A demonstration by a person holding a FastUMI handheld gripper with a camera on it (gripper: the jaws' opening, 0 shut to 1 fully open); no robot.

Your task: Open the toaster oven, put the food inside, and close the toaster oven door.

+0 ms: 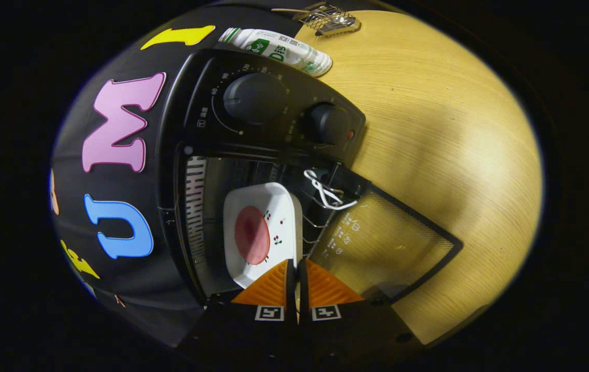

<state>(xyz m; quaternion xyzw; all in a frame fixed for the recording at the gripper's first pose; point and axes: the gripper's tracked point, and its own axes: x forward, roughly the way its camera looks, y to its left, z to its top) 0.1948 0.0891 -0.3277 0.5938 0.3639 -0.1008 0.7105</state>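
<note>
The black toaster oven (268, 119) stands on the wooden table (439, 129) with its glass door (382, 248) swung fully open and lying out over the table. A white square plate (274, 206) carrying a round pink slice of food (251, 235) sits in the oven's opening, partly inside the cavity over the wire rack (325, 199). My gripper (295, 264) is shut on the plate's near rim, both fingers pressed together on its edge. The fingers hide the plate's near corner.
Two round knobs (256, 97) sit on the oven's control panel. Behind the oven lies a white bottle with a green label (279, 49), and a metal mesh utensil (331, 19) rests at the table's far edge. The booth's black cloth wall (119, 206) stands close beside the oven.
</note>
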